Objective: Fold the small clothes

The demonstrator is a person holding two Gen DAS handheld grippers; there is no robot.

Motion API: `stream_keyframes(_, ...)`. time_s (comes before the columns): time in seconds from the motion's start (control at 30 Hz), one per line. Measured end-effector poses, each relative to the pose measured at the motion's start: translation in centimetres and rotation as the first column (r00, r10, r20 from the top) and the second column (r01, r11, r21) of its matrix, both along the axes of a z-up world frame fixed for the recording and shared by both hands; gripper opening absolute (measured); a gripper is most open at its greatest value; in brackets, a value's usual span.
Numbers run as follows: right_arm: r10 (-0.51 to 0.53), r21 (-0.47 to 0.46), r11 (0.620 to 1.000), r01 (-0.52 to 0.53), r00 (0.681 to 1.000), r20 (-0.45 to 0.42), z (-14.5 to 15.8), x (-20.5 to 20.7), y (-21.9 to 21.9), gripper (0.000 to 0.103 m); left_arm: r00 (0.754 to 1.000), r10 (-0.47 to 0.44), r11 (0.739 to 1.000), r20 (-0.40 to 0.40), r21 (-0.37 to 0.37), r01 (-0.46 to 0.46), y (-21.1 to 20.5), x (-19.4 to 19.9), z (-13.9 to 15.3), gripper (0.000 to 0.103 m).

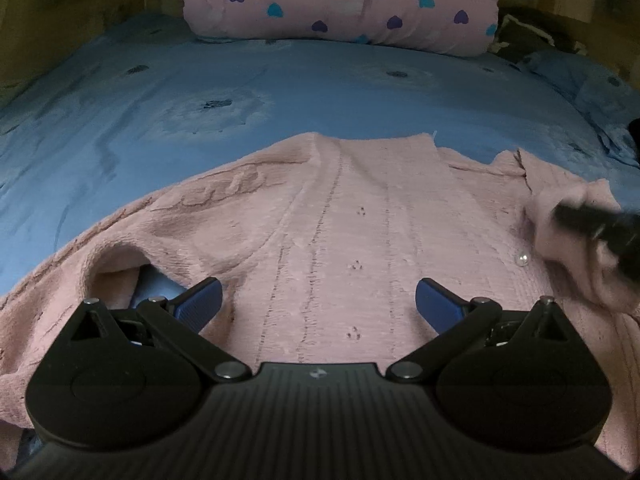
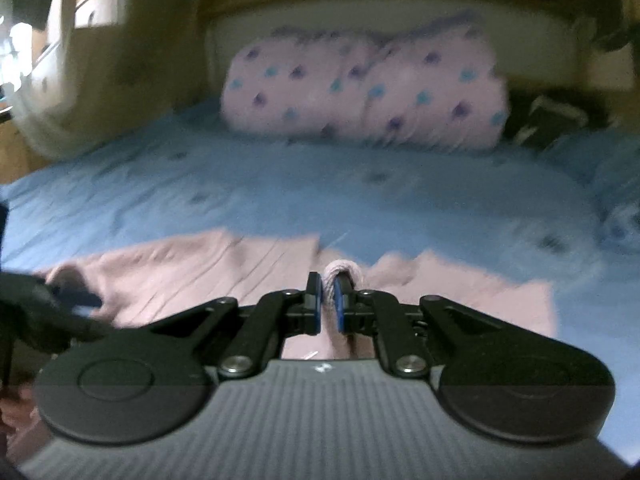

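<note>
A pink knitted sweater (image 1: 320, 232) lies spread on the blue bedsheet (image 1: 280, 88), a pearl button (image 1: 522, 258) showing near its right side. My left gripper (image 1: 318, 300) hovers just over the sweater's middle, open, nothing between its blue pads. At the right edge of the left wrist view my right gripper (image 1: 592, 224) appears blurred, holding up a pinched fold of pink knit. In the right wrist view the right gripper (image 2: 329, 300) is shut on a fold of the sweater (image 2: 340, 270) that bulges above its tips. The rest of the sweater (image 2: 200, 272) lies below.
A pink pillow with blue and purple hearts (image 1: 340, 0) sits at the head of the bed. Dark items (image 1: 528, 36) lie to its right. Wooden walls close in on the left (image 1: 60, 8). The left gripper's dark body shows at the left edge (image 2: 40, 312) of the right wrist view.
</note>
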State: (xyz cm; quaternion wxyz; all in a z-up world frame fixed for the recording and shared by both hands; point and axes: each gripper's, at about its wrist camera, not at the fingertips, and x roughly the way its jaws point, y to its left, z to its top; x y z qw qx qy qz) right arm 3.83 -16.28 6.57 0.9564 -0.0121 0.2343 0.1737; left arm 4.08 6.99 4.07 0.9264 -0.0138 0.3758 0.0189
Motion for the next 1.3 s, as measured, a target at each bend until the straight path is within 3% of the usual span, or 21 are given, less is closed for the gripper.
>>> stream_keyframes(0.23, 0.066, 0.038, 0.997, -0.060, 0.981, -0.181, -3.7, 0.7, 2.0, 0.013, 1.000, -0.003, 1.000, -0.002, 0.003, 0.003, -0.1, -0.1, -0.1, 0.103)
stream_keyframes(0.33, 0.079, 0.047, 0.996, -0.071, 0.973, -0.217, -4.6, 0.1, 2.2, 0.031, 1.000, -0.009, 1.000, 0.002, 0.014, 0.009, -0.4, -0.3, -0.1, 0.103)
stream_keyframes(0.4, 0.098, 0.080, 0.993, -0.082, 0.971, -0.218, -4.3, -0.6, 1.8, 0.056, 1.000, -0.014, 1.000, 0.000, 0.019, 0.014, -0.6, -0.3, -0.2, 0.103)
stream_keyframes(0.47, 0.100, 0.096, 0.992, -0.081, 0.971, -0.219, -3.6, -1.6, 1.3, 0.065, 1.000, -0.023, 1.000, 0.001, 0.020, 0.023, -0.8, -0.5, -0.1, 0.103)
stream_keyframes(0.7, 0.115, 0.144, 0.986, -0.086, 0.971, -0.210, -1.3, -4.7, -2.3, 0.066, 0.997, -0.076, 0.996, 0.025, 0.041, 0.075, -2.6, -1.8, 1.6, 0.103)
stream_keyframes(0.83, 0.073, 0.161, 0.986, -0.046, 0.983, -0.166, 0.0, -5.4, -5.4, 0.066, 0.995, -0.091, 0.996, 0.033, -0.008, 0.092, -3.9, -2.5, 3.1, 0.103)
stream_keyframes(1.03, -0.136, 0.186, 0.970, 0.156, 0.984, -0.116, 0.8, -3.3, -9.6, 0.066, 0.990, -0.136, 0.991, 0.039, -0.009, 0.136, -8.0, -2.9, 4.6, 0.103)
stream_keyframes(1.17, -0.221, 0.171, 0.955, 0.242, 0.966, -0.134, 0.4, -1.2, -11.6, 0.066, 0.984, -0.176, 0.984, 0.038, 0.028, 0.175, -11.3, -3.1, 4.7, 0.103)
stream_keyframes(1.3, -0.263, 0.259, 0.914, 0.311, 0.943, -0.204, -0.7, -0.6, -14.1, 0.066, 0.976, -0.212, 0.977, 0.047, 0.039, 0.211, -14.5, -3.2, 4.6, 0.103)
